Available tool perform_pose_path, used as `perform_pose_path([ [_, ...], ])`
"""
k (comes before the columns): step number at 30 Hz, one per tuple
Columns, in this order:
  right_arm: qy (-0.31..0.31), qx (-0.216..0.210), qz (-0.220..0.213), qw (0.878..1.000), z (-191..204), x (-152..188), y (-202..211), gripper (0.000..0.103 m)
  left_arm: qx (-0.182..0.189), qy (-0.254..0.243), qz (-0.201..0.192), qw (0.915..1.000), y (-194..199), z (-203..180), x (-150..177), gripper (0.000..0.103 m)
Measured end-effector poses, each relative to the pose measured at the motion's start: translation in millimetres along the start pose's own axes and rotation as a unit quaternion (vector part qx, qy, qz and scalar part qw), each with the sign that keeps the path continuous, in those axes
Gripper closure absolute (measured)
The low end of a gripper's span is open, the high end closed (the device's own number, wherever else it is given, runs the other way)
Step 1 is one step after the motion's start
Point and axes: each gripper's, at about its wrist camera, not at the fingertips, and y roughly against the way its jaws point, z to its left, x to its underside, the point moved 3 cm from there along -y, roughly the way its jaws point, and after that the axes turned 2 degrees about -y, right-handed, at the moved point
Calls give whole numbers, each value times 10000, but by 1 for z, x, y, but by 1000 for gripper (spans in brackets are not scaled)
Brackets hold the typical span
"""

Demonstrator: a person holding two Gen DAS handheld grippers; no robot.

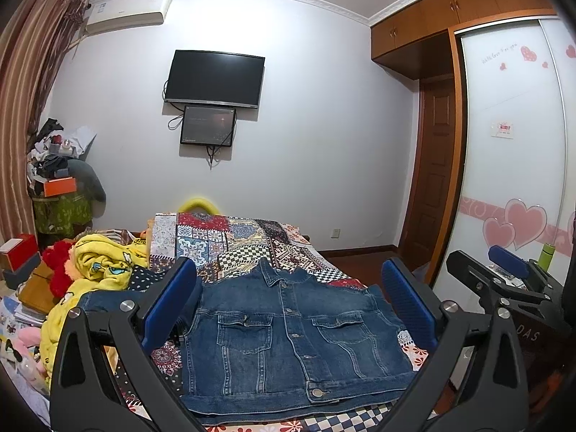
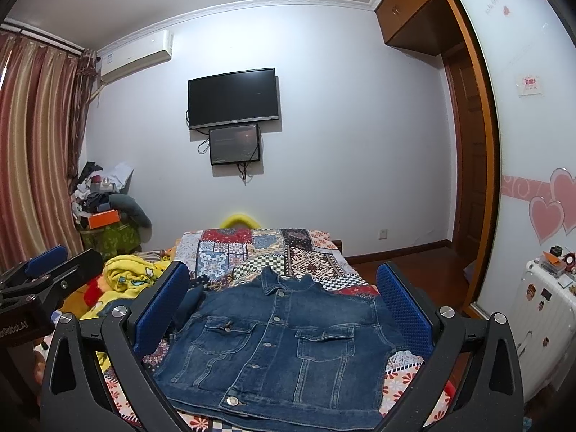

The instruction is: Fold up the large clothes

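Observation:
A blue denim jacket [image 1: 288,338] lies front up and buttoned on the patchwork bedspread [image 1: 230,241], collar toward the far wall, sleeves tucked out of sight apart from a bit at the left. My left gripper [image 1: 288,306] hovers above its near part, open, blue pads wide apart and empty. In the right wrist view the same jacket [image 2: 284,338] lies spread flat, and my right gripper [image 2: 284,309] is open over it, holding nothing. Each gripper shows at the edge of the other's view: the right gripper [image 1: 504,273] and the left gripper [image 2: 46,266].
A yellow cartoon blanket [image 1: 97,266] and red plush are heaped left of the jacket. A cluttered stand [image 1: 57,180] fills the far left corner by the curtains. A wardrobe with heart stickers [image 1: 511,144] and a white suitcase [image 2: 540,316] stand at the right. A TV [image 1: 216,79] hangs on the wall.

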Motion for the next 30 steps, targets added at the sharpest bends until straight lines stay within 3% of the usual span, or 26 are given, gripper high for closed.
perform_pose_path([
  [30,-24,0,-3,10000,0,2,-2,0,-5,57,51,10000,-5,0,4,0],
])
